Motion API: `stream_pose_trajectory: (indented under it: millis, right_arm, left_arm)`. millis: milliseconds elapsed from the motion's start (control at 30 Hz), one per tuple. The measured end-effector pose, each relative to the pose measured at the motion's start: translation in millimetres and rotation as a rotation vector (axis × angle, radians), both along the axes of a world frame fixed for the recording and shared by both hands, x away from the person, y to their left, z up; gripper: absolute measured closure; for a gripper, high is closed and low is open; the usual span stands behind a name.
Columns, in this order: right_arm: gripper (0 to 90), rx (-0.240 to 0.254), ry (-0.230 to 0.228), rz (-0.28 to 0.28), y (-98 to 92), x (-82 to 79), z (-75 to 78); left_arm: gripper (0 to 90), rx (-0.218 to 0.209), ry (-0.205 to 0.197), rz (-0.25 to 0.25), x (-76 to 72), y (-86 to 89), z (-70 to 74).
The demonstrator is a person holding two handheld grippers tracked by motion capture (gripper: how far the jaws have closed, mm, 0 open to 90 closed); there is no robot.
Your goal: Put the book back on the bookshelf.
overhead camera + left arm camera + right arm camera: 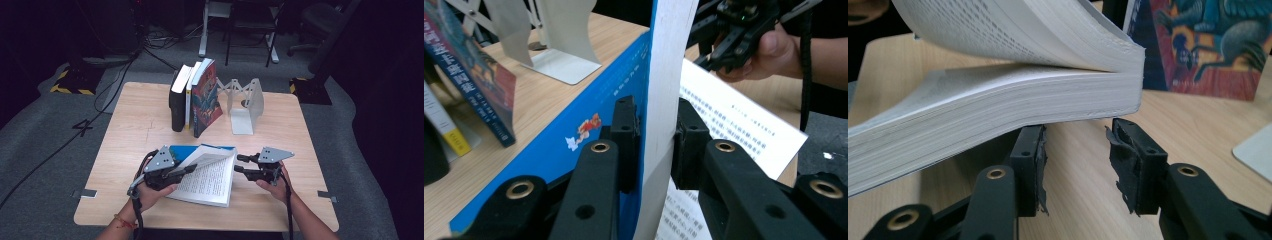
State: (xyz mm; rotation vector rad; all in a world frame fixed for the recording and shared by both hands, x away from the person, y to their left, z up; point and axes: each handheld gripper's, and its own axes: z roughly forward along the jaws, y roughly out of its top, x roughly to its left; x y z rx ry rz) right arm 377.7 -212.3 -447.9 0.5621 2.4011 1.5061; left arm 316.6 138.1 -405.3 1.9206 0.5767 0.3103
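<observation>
Left gripper (655,145) clamped on blue book's (206,176) raised pages; right gripper (1075,165), at 3 o'clock, released. Pinched pages could tear or slip, probably through pulling.

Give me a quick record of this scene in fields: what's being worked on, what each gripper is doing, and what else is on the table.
work item: open book with a blue cover, lying on the wooden table
left gripper: shut on a raised sheaf of the book's pages
right gripper: open, nothing between the jaws, at the book's right edge
page state: upper pages arched above the lower block
also on table: row of upright books; white metal bookend to their right
</observation>
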Motion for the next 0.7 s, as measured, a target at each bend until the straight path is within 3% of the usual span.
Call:
stream_pose_trajectory:
  millis: [167, 400, 533, 633, 700]
  right_arm:
    - [58.2, 0.035, -0.021, 0.021, 8.2, 0.3, 13.0]
    - [58.2, 0.059, -0.024, 0.044, 15.8, 1.0, 21.9]
    - [58.2, 0.066, -0.031, 0.073, 21.0, -1.1, 27.6]
    - [58.2, 0.082, -0.034, 0.080, 24.8, -3.5, 30.5]
    - [58.3, 0.090, -0.032, 0.088, 26.3, -4.4, 31.4]
  left_arm:
    - [75.5, -0.028, -0.012, 0.035, -5.3, 8.1, -1.0]
    - [75.4, -0.029, -0.044, 0.070, -12.1, 9.1, -4.1]
    - [75.6, -0.033, -0.032, 0.055, -13.2, 10.8, -4.2]
    - [77.2, -0.027, -0.050, 0.044, -14.3, 10.1, -5.9]
    - [77.8, -0.044, -0.032, 0.013, -10.0, 12.2, -7.5]
